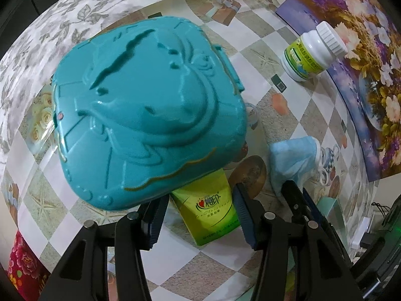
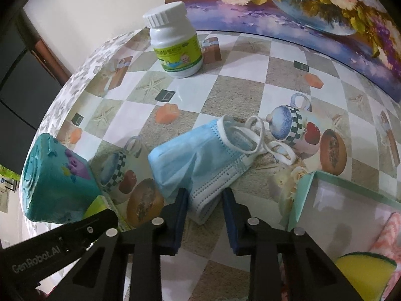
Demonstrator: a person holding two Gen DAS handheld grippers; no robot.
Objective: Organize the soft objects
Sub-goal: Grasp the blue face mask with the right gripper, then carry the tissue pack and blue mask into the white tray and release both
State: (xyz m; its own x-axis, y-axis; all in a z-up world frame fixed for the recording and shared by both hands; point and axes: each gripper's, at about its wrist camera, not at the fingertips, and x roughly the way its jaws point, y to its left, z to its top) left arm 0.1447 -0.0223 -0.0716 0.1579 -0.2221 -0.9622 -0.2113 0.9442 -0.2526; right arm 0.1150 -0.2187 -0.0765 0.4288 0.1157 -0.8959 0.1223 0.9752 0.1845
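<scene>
A green tissue pack (image 1: 209, 213) lies on the table between the jaws of my open left gripper (image 1: 198, 217), its far end tucked under a teal plastic case (image 1: 147, 110). A blue face mask (image 2: 200, 160) with white ear loops lies crumpled on the table. My right gripper (image 2: 205, 212) is open with its jaws on either side of the mask's near end. The mask also shows in the left wrist view (image 1: 293, 160), with the right gripper (image 1: 298, 195) beside it. The teal case (image 2: 55, 183) stands at the left in the right wrist view.
A white pill bottle (image 2: 175, 42) with a green label stands at the back by a flower painting (image 2: 300, 7). A mint-rimmed box (image 2: 333, 200) at the right holds a yellow sponge (image 2: 363, 273) and a pink cloth (image 2: 388, 235). The checkered tablecloth (image 2: 238, 87) covers the table.
</scene>
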